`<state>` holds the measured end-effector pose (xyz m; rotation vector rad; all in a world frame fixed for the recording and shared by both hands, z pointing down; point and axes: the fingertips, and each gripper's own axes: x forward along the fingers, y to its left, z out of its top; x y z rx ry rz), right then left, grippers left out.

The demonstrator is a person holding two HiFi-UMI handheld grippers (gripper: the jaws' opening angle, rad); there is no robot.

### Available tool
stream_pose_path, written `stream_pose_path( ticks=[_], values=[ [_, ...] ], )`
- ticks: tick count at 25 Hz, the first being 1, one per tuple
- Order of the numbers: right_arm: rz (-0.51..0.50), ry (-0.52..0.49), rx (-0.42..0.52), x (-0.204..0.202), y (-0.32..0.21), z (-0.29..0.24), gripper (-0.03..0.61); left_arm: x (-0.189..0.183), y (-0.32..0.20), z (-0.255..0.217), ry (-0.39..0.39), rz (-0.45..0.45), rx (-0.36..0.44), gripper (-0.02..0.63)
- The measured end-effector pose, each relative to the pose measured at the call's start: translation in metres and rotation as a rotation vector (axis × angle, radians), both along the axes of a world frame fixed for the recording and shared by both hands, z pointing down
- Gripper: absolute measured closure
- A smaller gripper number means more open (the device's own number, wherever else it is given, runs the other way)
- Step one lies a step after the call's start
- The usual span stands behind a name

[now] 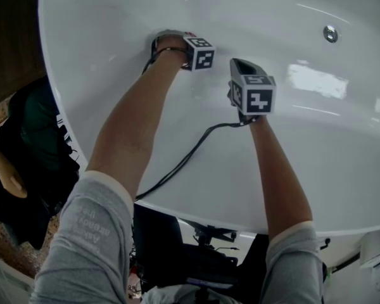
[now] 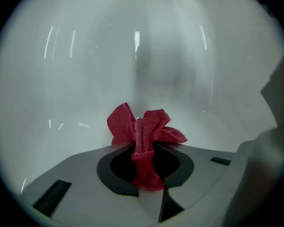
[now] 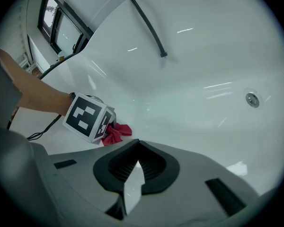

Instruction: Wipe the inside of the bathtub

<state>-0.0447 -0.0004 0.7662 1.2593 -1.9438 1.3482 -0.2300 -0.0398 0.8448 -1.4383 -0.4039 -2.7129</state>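
Observation:
The white bathtub [image 1: 114, 18] fills the head view. My left gripper [image 2: 144, 148] is shut on a red cloth [image 2: 143, 129], whose bunched folds press against the tub's inner wall. The left gripper's marker cube [image 1: 200, 51] sits low on the far left wall, and the cloth [image 3: 116, 132] pokes out beside that cube [image 3: 87, 117] in the right gripper view. My right gripper [image 3: 138, 143] hovers to the right above the tub floor, jaws shut with nothing between them; its cube [image 1: 254, 94] shows in the head view.
A round metal drain fitting [image 1: 330, 33] sits at the tub's right side. A black cable [image 1: 183, 160] trails over the near rim [image 1: 253, 223]. A black hose [image 3: 149, 25] lies on the far wall. Dark objects [image 1: 31, 144] stand outside the tub at left.

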Motion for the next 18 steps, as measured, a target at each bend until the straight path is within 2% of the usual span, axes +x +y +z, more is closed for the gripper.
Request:
stream_pose_path(
  ticks=[14, 18],
  values=[
    [-0.07, -0.037, 0.091, -0.06, -0.007, -0.133, 0.569, -0.053, -0.022, -0.145, 0.01, -0.056, 0.101, 0.535],
    [-0.079, -0.045, 0.091, -0.074, -0.003, -0.167, 0.569, -0.067, -0.026, -0.185, 0.006, -0.065, 0.119, 0.535]
  ],
)
